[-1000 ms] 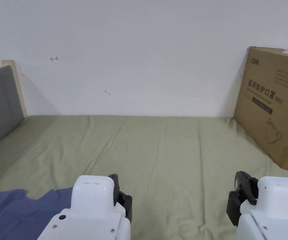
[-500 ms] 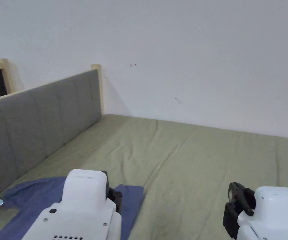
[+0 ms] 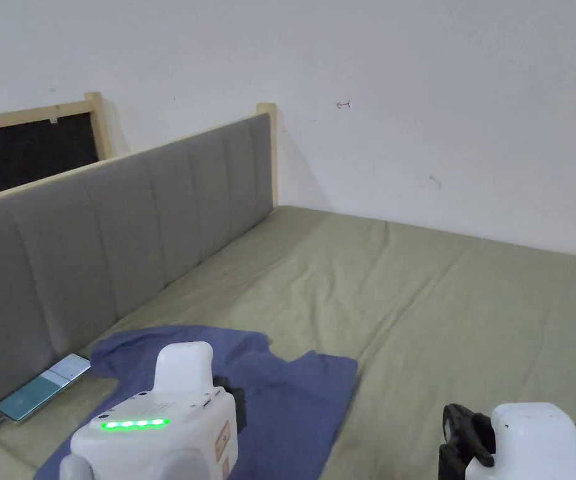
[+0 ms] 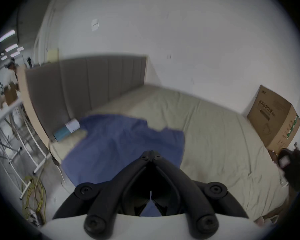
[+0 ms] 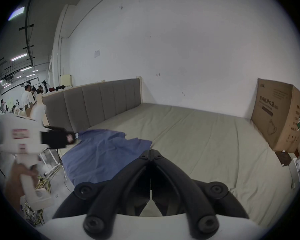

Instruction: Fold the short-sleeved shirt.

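Observation:
A blue short-sleeved shirt (image 3: 293,400) lies rumpled on the olive-green bed sheet (image 3: 443,312), close to the headboard end and the near edge. Above its near part hovers my left gripper (image 3: 233,394), whose jaws meet at the tips with nothing between them (image 4: 151,152); the shirt (image 4: 121,143) spreads out just beyond them. My right gripper (image 3: 458,437) is held over bare sheet to the right of the shirt, its jaws also shut and empty (image 5: 150,151). In the right gripper view the shirt (image 5: 100,153) lies to the left, with the left gripper (image 5: 71,138) over its far corner.
A grey padded headboard (image 3: 124,237) runs along the left side. A phone (image 3: 43,387) lies on the sheet beside it, near the shirt. A large cardboard box (image 5: 280,115) stands at the bed's right end. Yellow cables (image 4: 35,197) lie on the floor; people stand far off.
The head camera has swung to the left, so the box has left its picture and the headboard, phone and more of the shirt have come in. Both grippers stay shut.

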Motion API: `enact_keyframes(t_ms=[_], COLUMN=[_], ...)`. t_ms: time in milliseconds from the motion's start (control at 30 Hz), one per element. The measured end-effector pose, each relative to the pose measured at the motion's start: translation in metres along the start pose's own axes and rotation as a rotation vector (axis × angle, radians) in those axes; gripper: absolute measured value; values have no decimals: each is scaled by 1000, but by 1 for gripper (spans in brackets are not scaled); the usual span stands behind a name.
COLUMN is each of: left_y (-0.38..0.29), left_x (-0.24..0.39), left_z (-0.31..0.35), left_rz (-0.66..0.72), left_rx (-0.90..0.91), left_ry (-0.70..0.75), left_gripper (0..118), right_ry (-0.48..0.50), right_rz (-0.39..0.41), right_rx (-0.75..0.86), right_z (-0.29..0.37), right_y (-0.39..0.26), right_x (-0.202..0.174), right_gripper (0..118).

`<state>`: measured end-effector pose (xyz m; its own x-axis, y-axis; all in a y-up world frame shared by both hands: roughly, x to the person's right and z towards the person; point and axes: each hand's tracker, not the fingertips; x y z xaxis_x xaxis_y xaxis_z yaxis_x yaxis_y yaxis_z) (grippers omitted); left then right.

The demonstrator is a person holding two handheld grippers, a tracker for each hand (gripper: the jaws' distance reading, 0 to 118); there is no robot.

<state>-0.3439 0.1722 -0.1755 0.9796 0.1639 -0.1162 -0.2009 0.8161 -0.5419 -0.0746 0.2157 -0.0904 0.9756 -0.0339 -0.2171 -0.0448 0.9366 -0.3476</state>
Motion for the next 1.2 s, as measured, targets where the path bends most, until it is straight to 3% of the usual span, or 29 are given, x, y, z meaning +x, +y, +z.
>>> enact_keyframes(t_ms=[33, 67, 133, 233, 267, 333, 400, 467, 667, 733, 767, 833, 900, 1033, 1200], left_y=[-2, -6, -17, -30, -33, -31, -24, -16, -9, -25, -40, -48, -36, -30, -31], left_x=[-4, -9, -23, -42, -44, -45, -40, -35, -31, -33, -28, -13, -11, -29, -52], left_z=[-21, -46, -81, -115, -119, -123, -132, -140, -193, -216, -228, -225, -216, -195, -196], left_rz=[-15, -37, 1, 146, 166, 148, 97, 45, -13, 6, 17, -156, -80, -54, 72], left_rx=[-96, -188, -257, -408, -392, -365, -368, -361, -441, -548, -608, -452, -468, -455, -472], left_ry=[31, 64, 23, -48, -62, -47, -14, -17, 88, 53, 28, 120, 106, 136, 78], left_gripper=[7, 29, 55, 72, 82, 86, 106, 115, 114, 99, 102, 98, 68, 1, 1], right_ry=[-1, -3, -6, -13, -18, -19, -17, -26, -16, -12, -6, 11, 11, 8, 18], right_rz=[-2, -1, 1, -7, -22, -60, -77, -67, -75, -77, -78, -87, -82, -75, -84], right_rx=[-10, -19, -35, -77, -98, -125, -160, -183, -249, -265, -269, -284, -295, -324, -343], right_z=[-3, -5, -10, -25, -30, -40, -52, -62, -82, -85, -86, -89, -91, -94, -91], right_y=[-2, -4, -8, -17, -19, -25, -31, -36, -53, -58, -61, -64, -66, -71, -76], right_x=[0, 1, 7, 24, 29, 39, 48, 51, 59, 63, 62, 65, 62, 59, 58], right_gripper=[0, 0, 0, 0, 0, 0, 0, 0, 0, 0, 0, 0, 0, 0, 0])
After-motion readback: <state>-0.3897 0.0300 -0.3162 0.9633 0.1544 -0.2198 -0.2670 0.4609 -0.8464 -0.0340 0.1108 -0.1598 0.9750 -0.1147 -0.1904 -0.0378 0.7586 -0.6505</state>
